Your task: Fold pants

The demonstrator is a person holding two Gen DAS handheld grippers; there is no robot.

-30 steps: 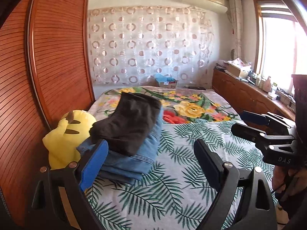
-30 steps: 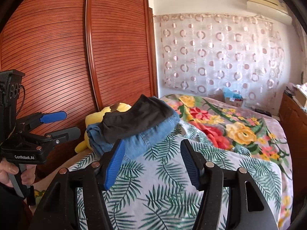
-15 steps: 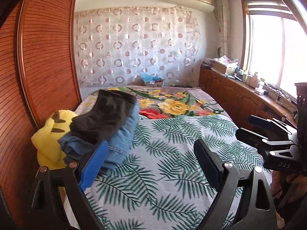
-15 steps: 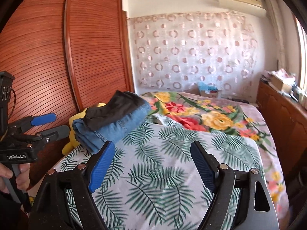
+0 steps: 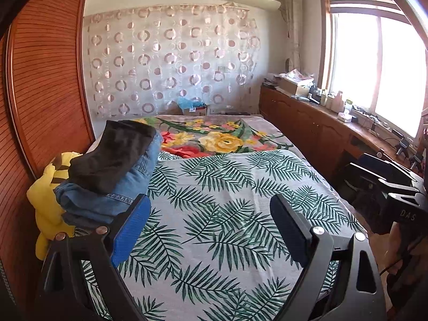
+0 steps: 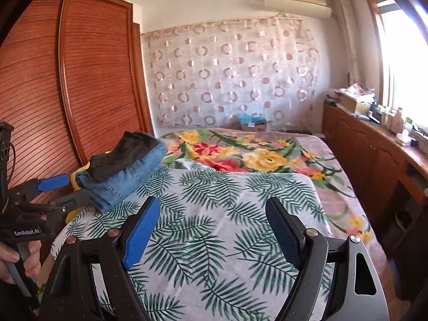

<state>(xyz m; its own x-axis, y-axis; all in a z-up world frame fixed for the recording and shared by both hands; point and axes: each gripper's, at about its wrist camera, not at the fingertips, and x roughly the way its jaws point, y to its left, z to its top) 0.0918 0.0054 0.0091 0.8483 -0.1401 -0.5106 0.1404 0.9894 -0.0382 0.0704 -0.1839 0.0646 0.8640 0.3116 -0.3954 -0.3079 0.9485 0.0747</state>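
A folded stack of pants lies at the bed's left edge, black pants on top of blue jeans. The right wrist view shows the same black pants and jeans. My left gripper hangs open over the palm-leaf sheet, to the right of the stack, with nothing between its fingers. My right gripper is open and empty too, above the sheet's middle. Each gripper shows in the other's view: the left gripper near the stack, the right gripper at the bed's right side.
A yellow plush toy sits under the stack against the wooden wardrobe doors. A floral blanket covers the far half of the bed. A cluttered wooden cabinet runs under the window on the right. A box stands by the curtain.
Both views have swung to the right and drawn back, so the pants stack sits farther left and smaller. The right gripper's jaws have spread wider.
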